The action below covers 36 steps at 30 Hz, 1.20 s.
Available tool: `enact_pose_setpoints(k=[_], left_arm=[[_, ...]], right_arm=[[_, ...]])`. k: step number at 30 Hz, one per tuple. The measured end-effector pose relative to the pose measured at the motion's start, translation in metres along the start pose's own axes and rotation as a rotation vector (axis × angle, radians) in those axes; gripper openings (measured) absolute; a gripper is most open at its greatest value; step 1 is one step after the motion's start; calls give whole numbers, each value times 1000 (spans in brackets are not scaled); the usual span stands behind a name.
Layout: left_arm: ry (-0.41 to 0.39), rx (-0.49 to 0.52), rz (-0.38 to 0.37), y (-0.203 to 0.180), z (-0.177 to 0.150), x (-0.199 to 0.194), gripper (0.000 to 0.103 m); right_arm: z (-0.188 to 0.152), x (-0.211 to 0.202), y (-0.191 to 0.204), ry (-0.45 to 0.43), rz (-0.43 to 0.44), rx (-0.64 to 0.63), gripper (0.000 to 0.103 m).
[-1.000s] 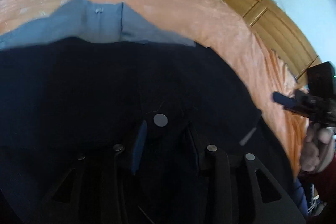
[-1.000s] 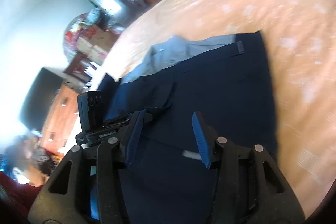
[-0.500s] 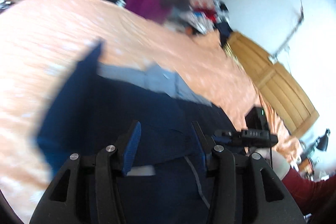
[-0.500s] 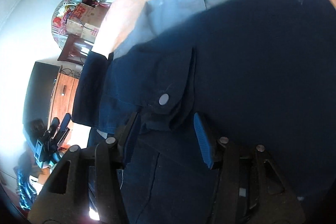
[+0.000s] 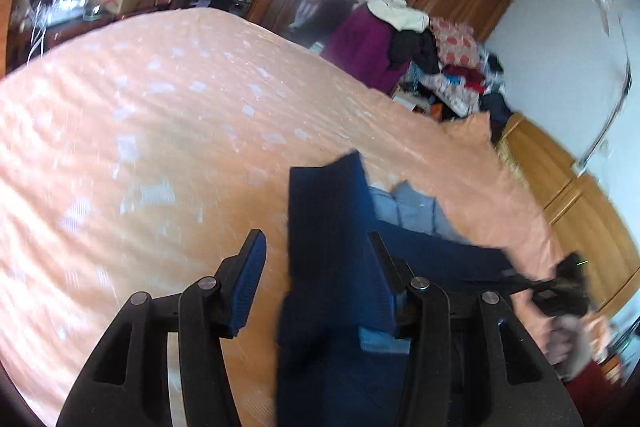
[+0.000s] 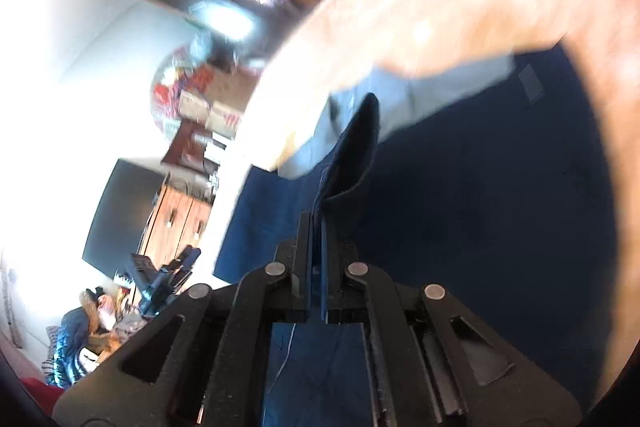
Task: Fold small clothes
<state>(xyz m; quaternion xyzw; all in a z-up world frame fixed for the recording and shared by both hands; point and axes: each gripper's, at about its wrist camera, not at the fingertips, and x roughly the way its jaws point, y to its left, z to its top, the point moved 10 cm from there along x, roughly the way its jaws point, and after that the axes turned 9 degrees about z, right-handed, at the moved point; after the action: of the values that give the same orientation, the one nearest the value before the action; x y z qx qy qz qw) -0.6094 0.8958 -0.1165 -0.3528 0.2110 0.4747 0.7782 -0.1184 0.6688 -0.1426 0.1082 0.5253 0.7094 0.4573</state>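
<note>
Presently, findings run from largest item to smallest.

Bed: the peach bedspread (image 5: 160, 131) covers the bed and carries the work; a cluttered room and wardrobes lie beyond.

Garment: the navy shorts (image 6: 480, 187) lie spread on the bedspread with a grey lining (image 6: 432, 87) showing at the far waist edge. One navy panel (image 5: 332, 227) stands lifted off the bed in the left wrist view.

Right gripper (image 6: 318, 227): fingers pressed together on a raised navy flap (image 6: 356, 147) of the shorts; the flap stands up ahead of the tips.

Left gripper (image 5: 316, 267): fingers apart. The lifted panel sits against the inner face of the right-hand finger (image 5: 384, 267); the other finger is clear of it, over bare bedspread. No clamp is evident.

Key relation: the cloth lies forward of both grippers, its lifted edge running away along the line of the fingers toward the waistband. The right gripper alone has hold.

Judgement: the fold appears under way; the left likely needs to close on its panel before both carry the edge across.

Caution: motion blur limits detail in both views.
</note>
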Motion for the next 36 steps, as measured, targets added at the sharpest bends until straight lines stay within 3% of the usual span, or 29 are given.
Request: enact_pose_setpoints(k=[6, 11, 15, 18, 21, 24, 26, 29, 30, 31, 32, 34, 36], left_arm=[[138, 212, 45, -38, -13, 53, 51], [359, 428, 191, -40, -77, 109, 51], [337, 382, 169, -36, -71, 104, 52], [280, 373, 137, -45, -61, 83, 50], [221, 357, 88, -58, -48, 61, 50], [193, 325, 26, -73, -34, 54, 51], [222, 342, 4, -87, -35, 67, 51], [341, 354, 23, -85, -64, 100, 51], [392, 367, 41, -77, -81, 111, 51], [385, 369, 32, -76, -82, 114, 52], [372, 354, 13, -74, -81, 109, 52], [380, 364, 35, -63, -82, 92, 51], [389, 355, 51, -47, -86, 73, 51]], right_arm=[[-3, -31, -29, -6, -62, 22, 2], [-18, -26, -61, 31, -113, 52, 2], [-40, -26, -89, 105, -212, 19, 3], [-31, -40, -77, 76, -229, -12, 8], [-20, -57, -56, 45, -284, -84, 29], [-19, -38, -26, 68, -204, -152, 29], [-28, -11, -23, 139, -150, -165, 29], [-55, 22, -62, 271, -168, -115, 28], [-63, 23, -76, 296, -191, -103, 18], [-65, 19, -83, 294, -193, -94, 7], [-64, 10, -87, 278, -199, -75, 7], [-63, -14, -87, 246, -236, -71, 25], [-72, -40, -85, 241, -262, -66, 33]])
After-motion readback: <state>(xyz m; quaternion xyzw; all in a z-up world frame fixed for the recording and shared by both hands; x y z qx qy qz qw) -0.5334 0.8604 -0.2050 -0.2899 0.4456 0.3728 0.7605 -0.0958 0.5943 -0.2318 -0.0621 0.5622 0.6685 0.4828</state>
